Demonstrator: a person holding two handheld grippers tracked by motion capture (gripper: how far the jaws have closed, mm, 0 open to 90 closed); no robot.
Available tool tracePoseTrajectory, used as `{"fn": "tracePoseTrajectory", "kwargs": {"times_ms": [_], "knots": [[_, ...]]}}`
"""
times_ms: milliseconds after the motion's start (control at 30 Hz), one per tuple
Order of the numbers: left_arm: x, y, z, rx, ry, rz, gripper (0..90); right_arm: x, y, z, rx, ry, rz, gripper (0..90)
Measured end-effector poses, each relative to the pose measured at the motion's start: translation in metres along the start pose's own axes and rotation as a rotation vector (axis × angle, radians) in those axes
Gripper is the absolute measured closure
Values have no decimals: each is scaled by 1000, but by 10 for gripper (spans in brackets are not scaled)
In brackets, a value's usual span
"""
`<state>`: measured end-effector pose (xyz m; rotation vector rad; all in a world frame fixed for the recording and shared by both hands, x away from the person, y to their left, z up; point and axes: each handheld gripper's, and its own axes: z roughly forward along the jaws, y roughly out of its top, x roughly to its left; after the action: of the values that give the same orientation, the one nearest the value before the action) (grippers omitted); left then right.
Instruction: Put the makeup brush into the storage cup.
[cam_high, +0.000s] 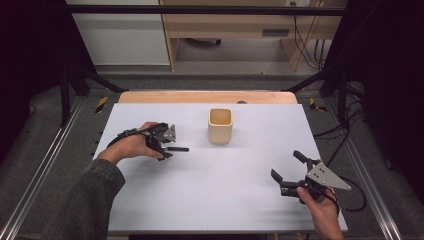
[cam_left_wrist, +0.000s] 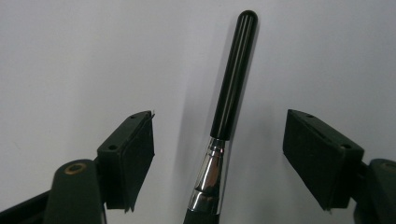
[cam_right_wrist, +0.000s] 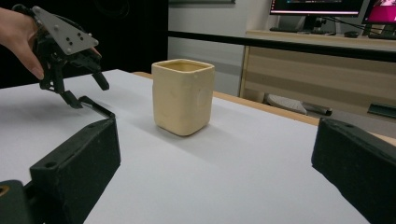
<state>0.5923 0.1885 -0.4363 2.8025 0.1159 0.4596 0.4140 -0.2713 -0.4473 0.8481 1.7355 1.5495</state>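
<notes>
A black-handled brush with a silver ferrule (cam_left_wrist: 233, 70) lies flat on the white table (cam_high: 200, 200), left of centre. My left gripper (cam_left_wrist: 219, 119) reaches down over it, jaws open on either side of the handle, with a gap between each pad and the handle. From above, the left gripper (cam_high: 167, 150) sits at the brush (cam_high: 178, 149), whose handle points right. A cream square cup (cam_high: 220, 126) stands upright at the back centre. My right gripper (cam_high: 285, 164) hovers at the front right, open and empty, facing the cup (cam_right_wrist: 182, 95).
The wooden table edge (cam_high: 207, 96) runs behind the white sheet. Black frame posts (cam_high: 65, 90) stand at both back corners, with cables (cam_high: 345, 130) on the floor to the right. A desk with monitors (cam_right_wrist: 317, 7) lies beyond the table.
</notes>
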Motion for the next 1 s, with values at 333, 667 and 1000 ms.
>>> {"fn": "tracePoseTrajectory", "kwargs": {"times_ms": [333,667,1000], "knots": [[0,1,1,1,0,-5,253,-1,0,-1,-4,-4,9,17],[-1,5,2,3,-16,-2,251,-1,0,-1,-4,-4,12,19],[0,4,1,-5,-27,-6,253,-1,1,-2,-5,-6,16,17]]}}
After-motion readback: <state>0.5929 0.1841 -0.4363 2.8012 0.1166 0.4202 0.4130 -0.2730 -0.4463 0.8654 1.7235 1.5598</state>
